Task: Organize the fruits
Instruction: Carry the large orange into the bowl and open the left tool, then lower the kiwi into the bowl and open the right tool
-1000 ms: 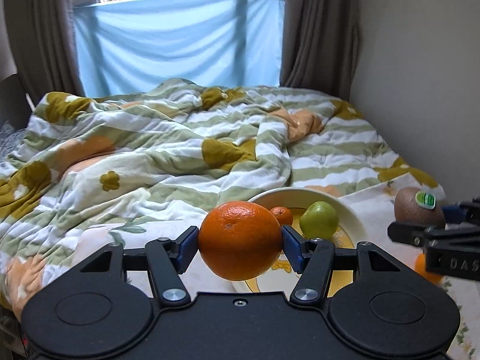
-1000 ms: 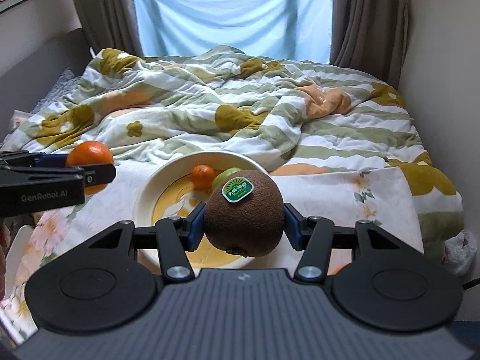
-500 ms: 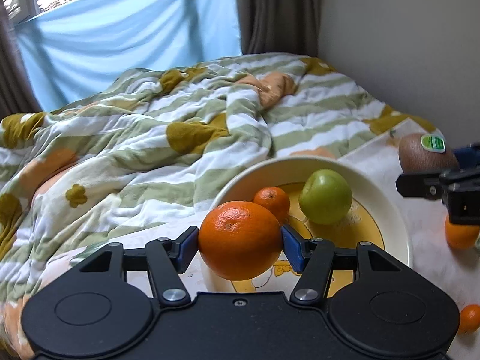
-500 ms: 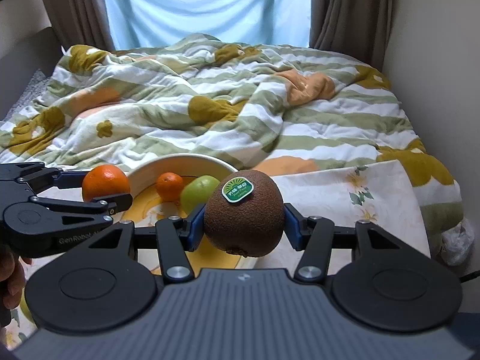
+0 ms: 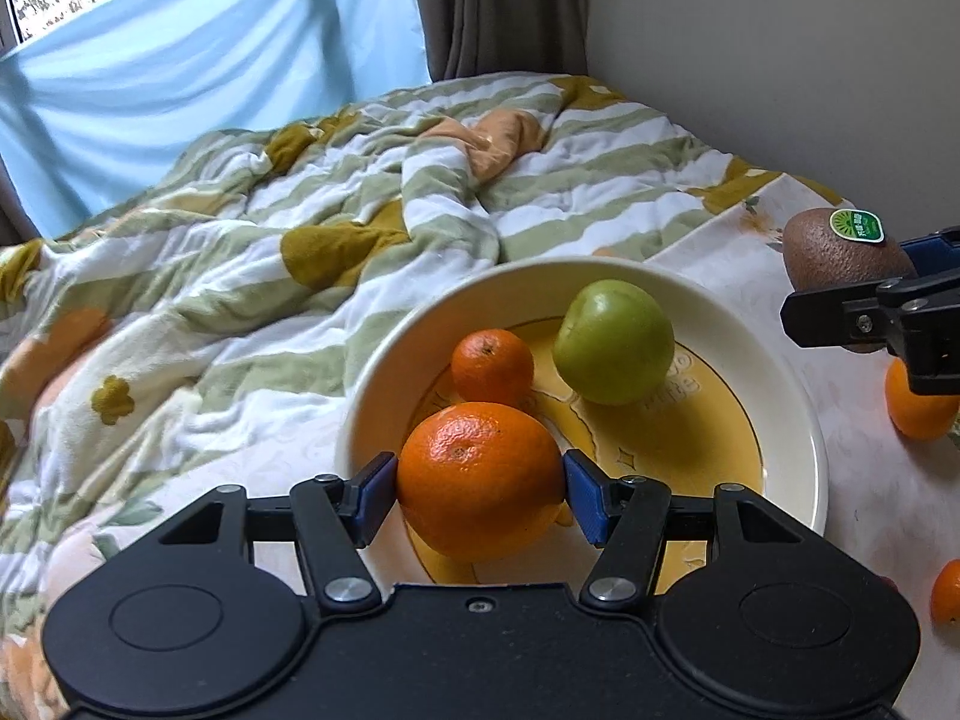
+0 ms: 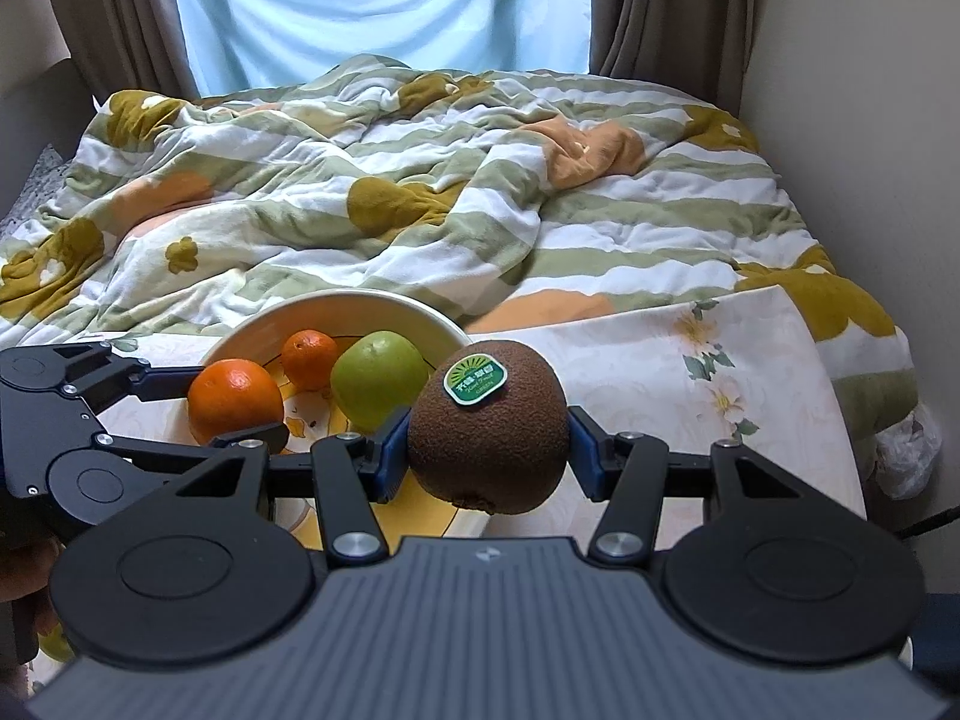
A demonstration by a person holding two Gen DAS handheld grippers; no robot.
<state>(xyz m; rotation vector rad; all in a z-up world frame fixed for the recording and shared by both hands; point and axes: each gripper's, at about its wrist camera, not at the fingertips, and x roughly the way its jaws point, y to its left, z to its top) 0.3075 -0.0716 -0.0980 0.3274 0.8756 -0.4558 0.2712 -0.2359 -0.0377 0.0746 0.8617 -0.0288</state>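
**fruitwatcher:** Both grippers had dropped lower and closer to the bowl [image 5: 384,384] compared with a second before. In the left wrist view the bowl went from a sliver behind the orange [image 5: 480,480] to filling most of the lower frame, and the big orange now hung over its near-left rim. Same deal from the right side, where the bowl sat closer under the kiwi [image 6: 489,426].

**bedsidebot:** And the grips? Anything let go?

**fruitwatcher:** Nope. The left gripper [image 5: 480,489] was clamped on the orange, blue pads [image 5: 375,495] pressing either side of it. The right gripper [image 6: 489,456] was squeezed onto the kiwi the same way, green sticker facing up. No change in either pinch across the frames.

**bedsidebot:** What was already in the bowl?

**fruitwatcher:** A small mandarin [image 5: 492,366] and a green apple [image 5: 612,342], sitting side by side on the yellow bottom, looked like they were touching or nearly. The bowl itself rested on a floral sheet [image 6: 690,384] at the foot of the bed, just in front of a rumpled striped blanket [image 6: 420,192].

**bedsidebot:** Any fruit left outside?

**fruitwatcher:** Yeah, two more small oranges on the sheet to the right of the bowl, one [image 5: 918,408] partly hidden behind the right gripper, another [image 5: 948,594] at the frame edge. From the left camera the kiwi hovered beyond the bowl's right rim.
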